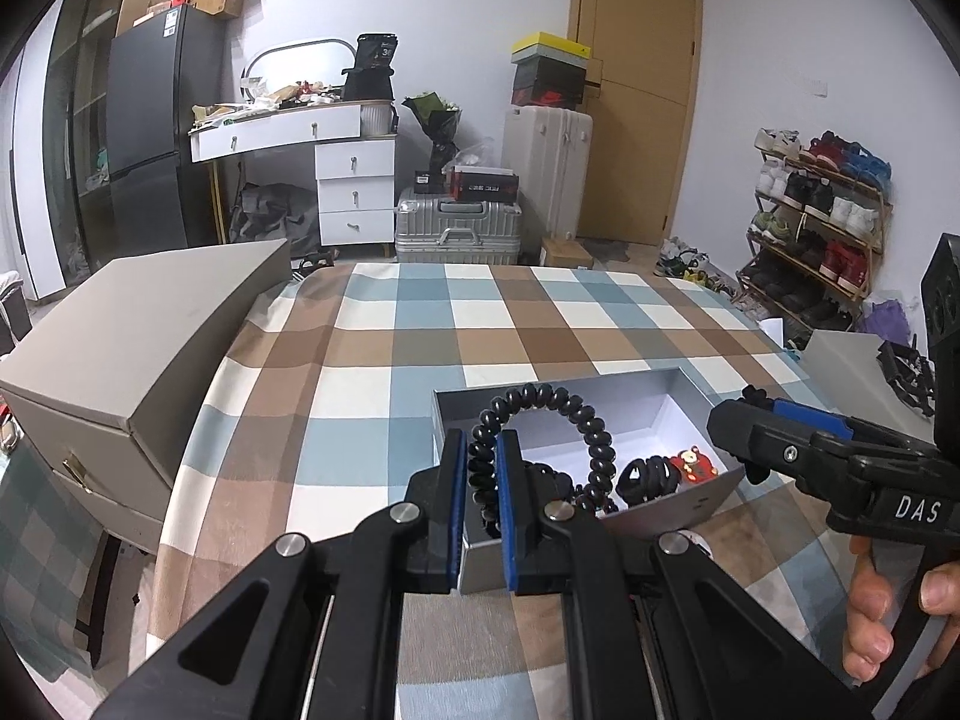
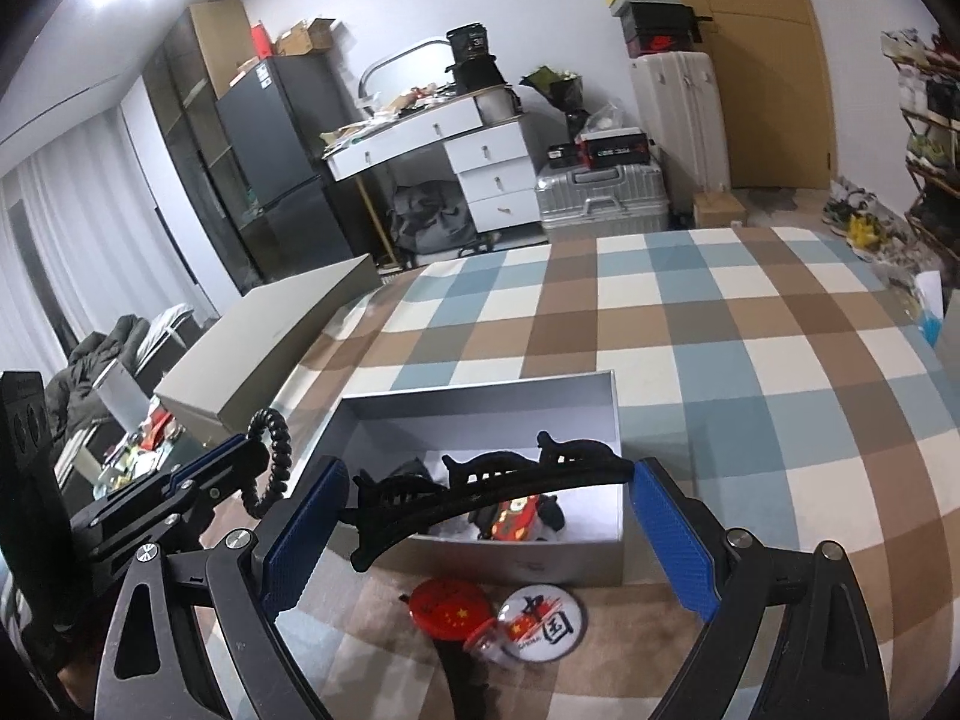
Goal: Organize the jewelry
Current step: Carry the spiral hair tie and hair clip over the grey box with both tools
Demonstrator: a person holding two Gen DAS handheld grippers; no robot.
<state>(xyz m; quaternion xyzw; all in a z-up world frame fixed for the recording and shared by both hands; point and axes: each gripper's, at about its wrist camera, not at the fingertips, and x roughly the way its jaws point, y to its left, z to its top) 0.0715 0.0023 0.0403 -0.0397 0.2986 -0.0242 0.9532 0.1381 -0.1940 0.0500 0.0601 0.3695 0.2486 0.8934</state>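
Note:
My left gripper point(image 1: 482, 450) is shut on a black spiral hair tie point(image 1: 591, 426) and holds it over the near left corner of an open grey box point(image 1: 672, 510). The tie also shows in the right wrist view point(image 2: 277, 450). My right gripper point(image 2: 486, 501) holds a long black hair clip point(image 2: 480, 489) by its two ends between wide-set fingers, above the box's point(image 2: 564, 564) near wall. In the box lie black hair clips point(image 1: 648, 477) and a red charm point(image 1: 693, 465). In the left view the right gripper point(image 1: 735, 420) is at the box's right edge.
A red round badge point(image 2: 450, 606) and a white round badge point(image 2: 549, 627) lie on the checked cloth point(image 2: 720, 360) in front of the box. A large grey jewelry case point(image 1: 138, 348) stands at the table's left edge. Another grey box point(image 1: 852, 360) sits at the right.

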